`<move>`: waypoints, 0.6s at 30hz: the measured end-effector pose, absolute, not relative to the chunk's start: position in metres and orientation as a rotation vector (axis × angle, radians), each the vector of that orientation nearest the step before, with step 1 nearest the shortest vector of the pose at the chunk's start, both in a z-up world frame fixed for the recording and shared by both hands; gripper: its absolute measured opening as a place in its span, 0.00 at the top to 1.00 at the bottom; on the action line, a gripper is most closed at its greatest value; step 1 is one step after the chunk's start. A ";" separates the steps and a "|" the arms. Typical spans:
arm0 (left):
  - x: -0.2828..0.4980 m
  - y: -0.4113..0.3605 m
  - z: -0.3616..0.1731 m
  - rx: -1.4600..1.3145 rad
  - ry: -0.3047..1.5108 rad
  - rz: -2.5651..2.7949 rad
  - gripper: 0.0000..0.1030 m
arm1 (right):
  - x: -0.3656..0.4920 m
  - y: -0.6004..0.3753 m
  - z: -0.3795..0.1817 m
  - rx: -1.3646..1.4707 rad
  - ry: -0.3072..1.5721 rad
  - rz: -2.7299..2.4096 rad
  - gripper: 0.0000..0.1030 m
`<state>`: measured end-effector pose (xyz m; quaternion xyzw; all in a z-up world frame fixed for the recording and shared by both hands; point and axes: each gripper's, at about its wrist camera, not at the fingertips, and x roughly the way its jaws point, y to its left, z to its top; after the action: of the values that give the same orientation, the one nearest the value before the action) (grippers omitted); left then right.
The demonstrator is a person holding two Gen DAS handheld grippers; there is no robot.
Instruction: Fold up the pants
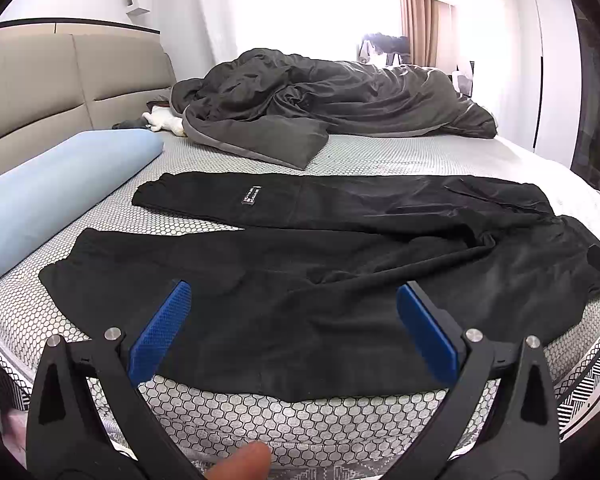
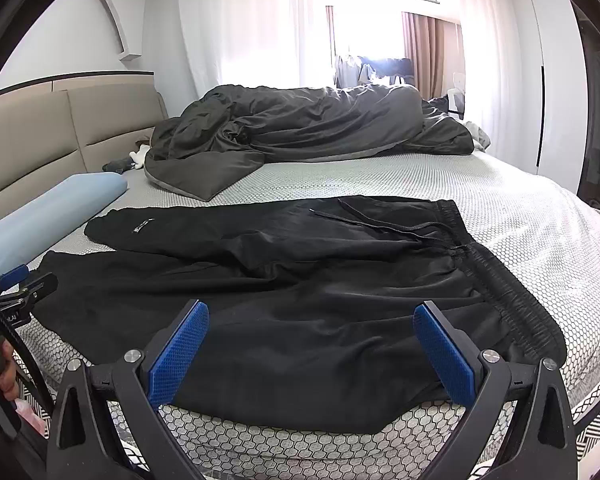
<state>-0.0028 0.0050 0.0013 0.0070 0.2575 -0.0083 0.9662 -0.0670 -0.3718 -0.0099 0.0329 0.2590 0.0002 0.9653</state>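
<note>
Both tools, left tool (image 1: 292, 336) and right tool (image 2: 310, 346), gape empty over the near leg of the flat pants (image 2: 300, 300); folding looks unstarted, next gripping its edge.

The pants (image 1: 300, 280) were matt black cloth with a ribbed elastic waistband (image 2: 512, 292). The mattress (image 1: 300, 412) wore a honeycomb-textured fabric. Lower in each frame, blue pads (image 2: 178, 352) looked knurled and rubbery on matt black plastic arms with bright metal pins (image 2: 134, 356).
</note>
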 end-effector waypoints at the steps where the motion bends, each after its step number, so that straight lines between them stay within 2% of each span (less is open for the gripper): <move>1: -0.003 0.006 0.001 0.012 0.521 -0.017 0.01 | -0.067 -0.372 -0.010 0.067 0.525 0.001 0.00; 18: -0.002 0.008 0.001 0.011 0.518 -0.016 0.01 | -0.070 -0.374 -0.007 0.077 0.508 -0.002 0.00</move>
<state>-0.0021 0.0076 0.0011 0.0052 0.2561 -0.0078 0.9666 -0.0703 -0.3743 -0.0067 0.0383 0.2511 -0.0010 0.9672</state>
